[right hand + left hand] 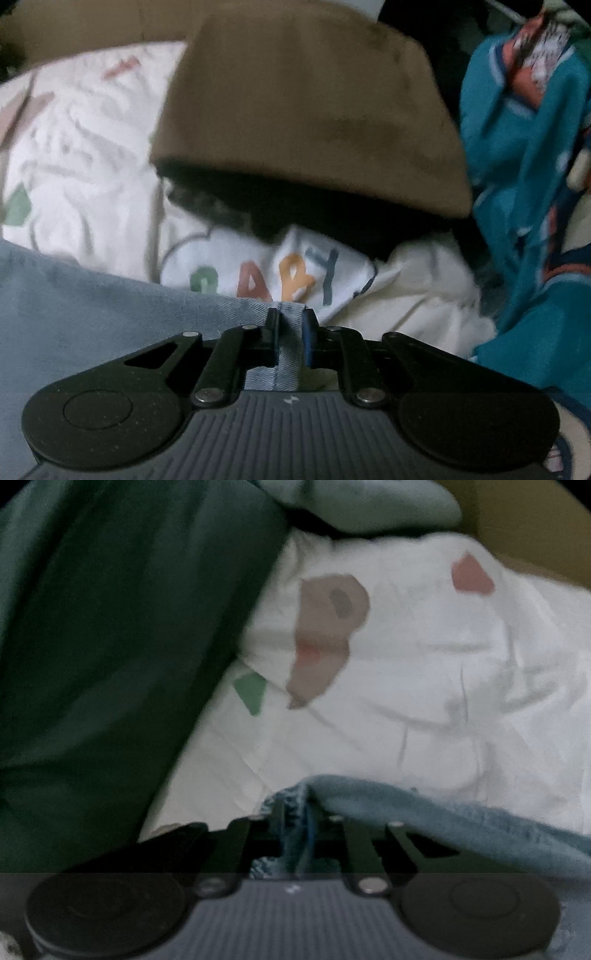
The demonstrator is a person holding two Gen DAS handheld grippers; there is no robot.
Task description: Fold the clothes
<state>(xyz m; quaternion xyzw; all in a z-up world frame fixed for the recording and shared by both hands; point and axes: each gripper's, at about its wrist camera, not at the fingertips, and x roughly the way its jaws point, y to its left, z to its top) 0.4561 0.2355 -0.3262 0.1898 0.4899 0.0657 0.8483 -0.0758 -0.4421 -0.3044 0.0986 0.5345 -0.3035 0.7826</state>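
Observation:
A light blue denim garment [74, 306] fills the lower left of the right wrist view. My right gripper [290, 321] is shut on a seamed edge of it, the strip of denim pinched between both pads. In the left wrist view my left gripper [295, 812] is shut on a frayed edge of the same blue denim [424, 805], which drapes off to the right. Both grippers point steeply down over a white sheet [406, 672] printed with coloured shapes.
A dark green cloth [122, 646] covers the left of the left wrist view. A brown cloth [306, 110] lies ahead of the right gripper, above a white garment with coloured letters [288, 277]. A teal patterned garment [528, 184] is heaped at the right.

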